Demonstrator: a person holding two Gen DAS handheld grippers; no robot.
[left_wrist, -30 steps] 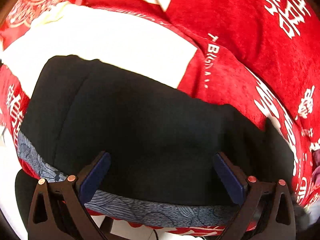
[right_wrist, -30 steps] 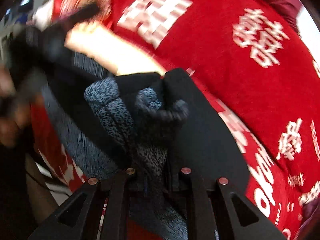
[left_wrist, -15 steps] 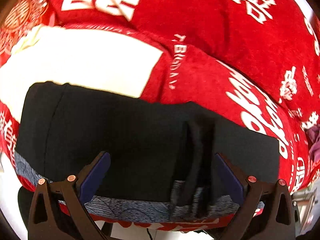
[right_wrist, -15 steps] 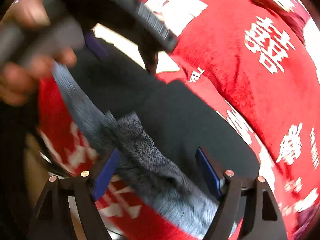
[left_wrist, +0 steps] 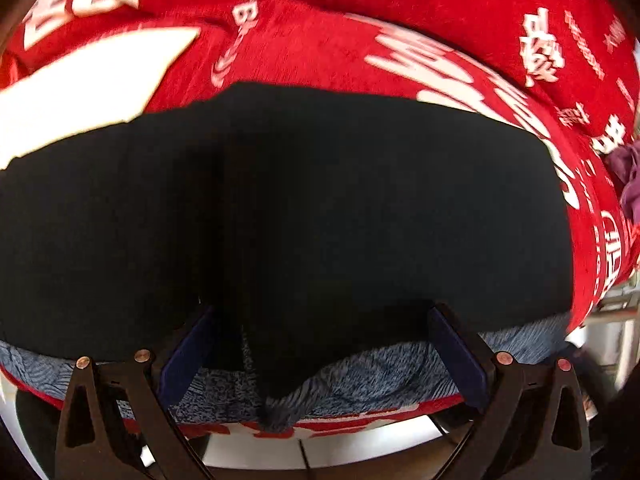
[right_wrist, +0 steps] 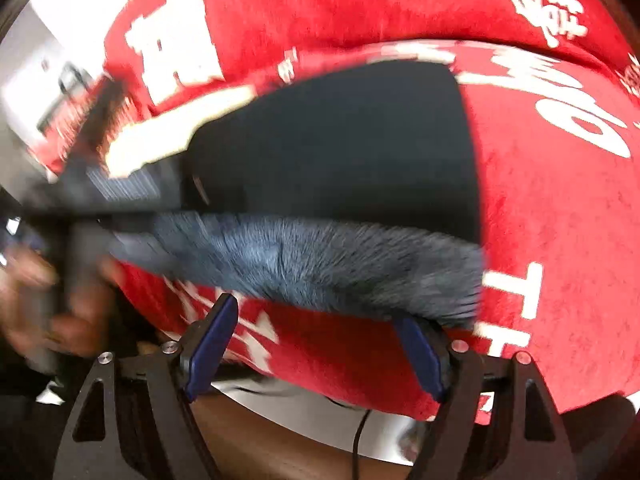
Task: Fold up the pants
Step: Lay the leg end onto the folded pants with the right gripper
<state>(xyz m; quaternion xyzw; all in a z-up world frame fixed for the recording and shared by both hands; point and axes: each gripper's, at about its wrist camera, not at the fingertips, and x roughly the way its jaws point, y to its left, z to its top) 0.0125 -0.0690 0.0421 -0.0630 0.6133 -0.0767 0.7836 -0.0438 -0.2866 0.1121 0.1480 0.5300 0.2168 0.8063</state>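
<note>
The black pants (left_wrist: 320, 200) lie spread on a red cloth with white lettering (left_wrist: 360, 40); a grey-blue patterned waistband (left_wrist: 360, 376) runs along the near edge. My left gripper (left_wrist: 320, 356) is open, its blue pads on either side of the waistband's middle and over the black fabric. In the right wrist view the pants (right_wrist: 340, 140) and the waistband (right_wrist: 320, 268) lie ahead. My right gripper (right_wrist: 316, 352) is open and empty, just short of the waistband. The left gripper's body (right_wrist: 120, 188) and the hand on it (right_wrist: 40, 300) show blurred at the left.
A white patch (left_wrist: 80, 80) of the cloth lies at the far left. A purple cloth (left_wrist: 628, 176) sits at the right edge. The table's near edge and a cable (right_wrist: 360, 432) show below the red cloth.
My right gripper opened, let go of the bunched waistband and drew back; the pants now lie flat. My left gripper has moved in lower over the pants and stayed open.
</note>
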